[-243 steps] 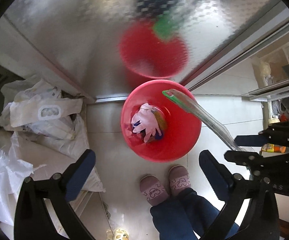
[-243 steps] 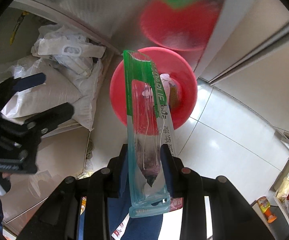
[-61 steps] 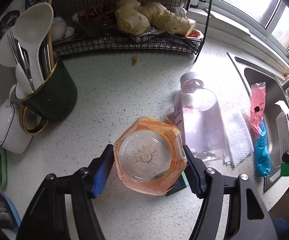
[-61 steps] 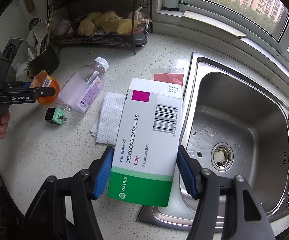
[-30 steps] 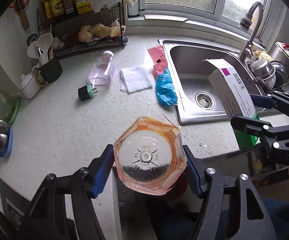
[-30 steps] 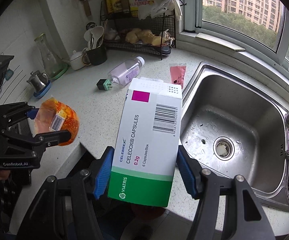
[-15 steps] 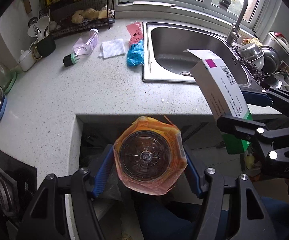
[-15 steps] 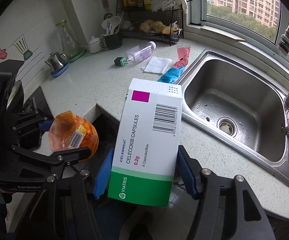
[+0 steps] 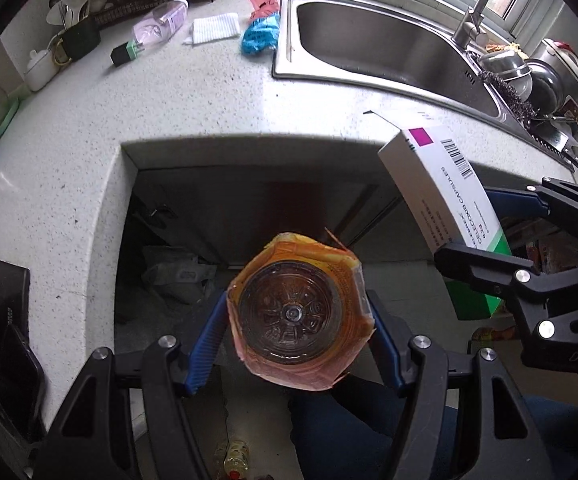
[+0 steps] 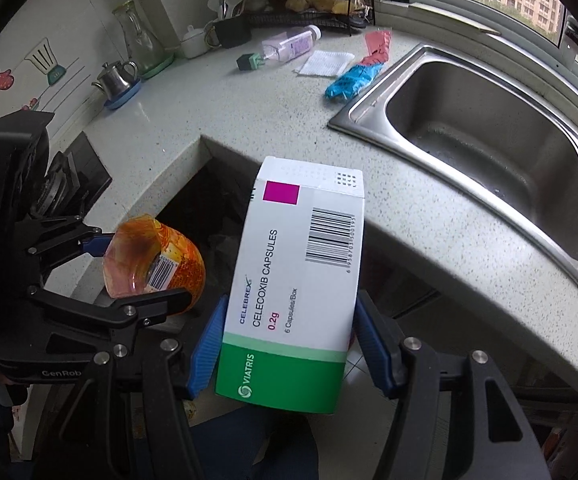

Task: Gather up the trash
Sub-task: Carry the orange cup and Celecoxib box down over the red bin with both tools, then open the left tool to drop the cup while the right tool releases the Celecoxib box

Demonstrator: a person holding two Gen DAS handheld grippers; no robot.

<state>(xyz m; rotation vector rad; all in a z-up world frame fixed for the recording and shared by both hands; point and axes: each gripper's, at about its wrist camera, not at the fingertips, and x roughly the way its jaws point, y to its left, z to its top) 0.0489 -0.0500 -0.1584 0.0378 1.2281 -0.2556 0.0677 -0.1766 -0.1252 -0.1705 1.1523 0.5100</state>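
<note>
Two pieces of trash were held clear of the speckled grey stone countertop (image 10: 225, 108), out over the dark recess below its edge. On the left, the left gripper (image 9: 297, 332) was clamped with its blue pads on a crumpled orange clear-plastic cup (image 9: 297, 314), whose ribbed base faced the left wrist camera; the right wrist view showed the same cup (image 10: 155, 262) on its side with a barcode sticker. To its right, the right gripper (image 10: 289, 344) was closed on a white and green cardboard Celebrex capsule box (image 10: 297, 276), pinched at its green end, the purple-square end pointing away towards the counter.

Well behind both, on the far counter from left to right, lay a small steel teapot (image 10: 115, 74) on a blue saucer, a clear glass carafe (image 10: 135, 38), a dark mug of white spoons (image 10: 229, 24), a black and green plug (image 10: 251, 61) touching the neck of a lying clear plastic bottle with pale purple label (image 10: 291, 46), a white folded cloth (image 10: 327, 63), a red wrapper (image 10: 377, 46) and a blue crumpled wrapper (image 10: 349, 80) beside the rim of the stainless steel sink (image 10: 489, 128). A black wire rack of ginger roots (image 10: 317, 4) stood against the wall. Nothing lay between the held items and the counter edge.
</note>
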